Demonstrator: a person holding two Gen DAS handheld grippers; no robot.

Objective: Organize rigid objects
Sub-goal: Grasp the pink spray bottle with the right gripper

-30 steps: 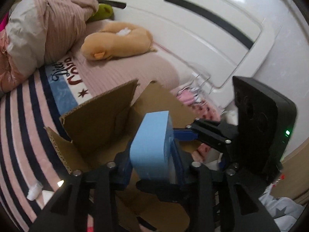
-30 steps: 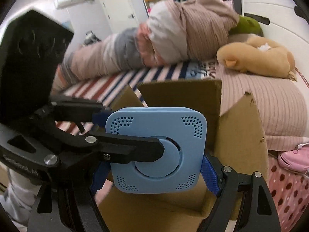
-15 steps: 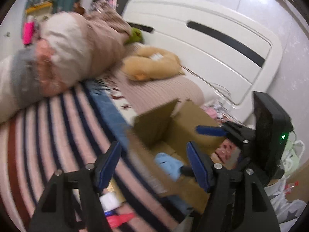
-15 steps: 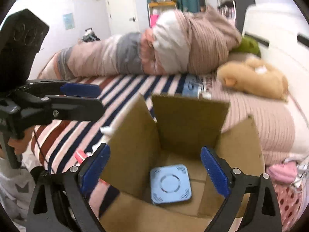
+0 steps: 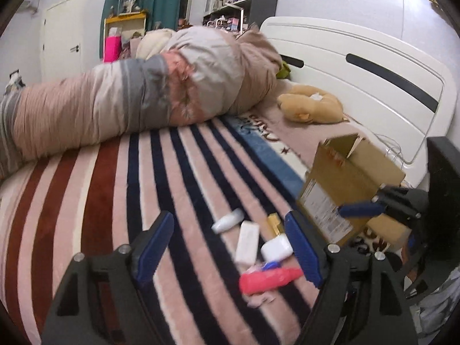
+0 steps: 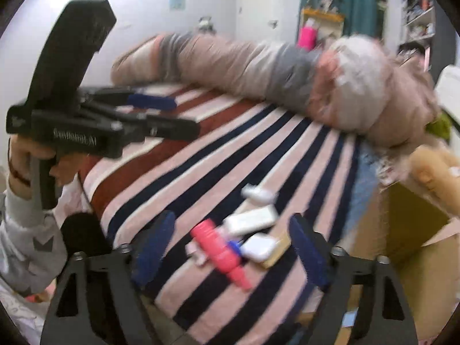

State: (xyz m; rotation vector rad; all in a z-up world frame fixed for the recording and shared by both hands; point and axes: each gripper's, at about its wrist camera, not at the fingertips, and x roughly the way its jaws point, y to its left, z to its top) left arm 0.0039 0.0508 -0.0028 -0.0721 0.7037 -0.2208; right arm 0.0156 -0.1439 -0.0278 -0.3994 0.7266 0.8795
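Several small rigid objects lie on the striped blanket: a pink bottle [image 5: 268, 279] [image 6: 220, 248], a white flat box [image 5: 246, 241] [image 6: 250, 220], a white rounded case [image 5: 276, 247] [image 6: 258, 246], a white tube [image 5: 227, 220] [image 6: 258, 194] and a tan piece [image 5: 274, 222] [image 6: 280, 247]. The cardboard box [image 5: 345, 184] [image 6: 408, 230] stands to their right. My left gripper [image 5: 230, 247] is open and empty, above the pile. My right gripper [image 6: 230, 247] is open and empty, also over the pile. The blue device is out of sight.
A rolled quilt [image 5: 138, 95] lies across the far side of the bed. A tan plush toy [image 5: 312, 107] rests by the white headboard [image 5: 373, 77]. The left gripper's body [image 6: 86, 120] shows at the left of the right wrist view.
The blue device held a second ago was dropped into the cardboard box. Both grippers opened and swung left, away from the box, toward the pile of small objects.
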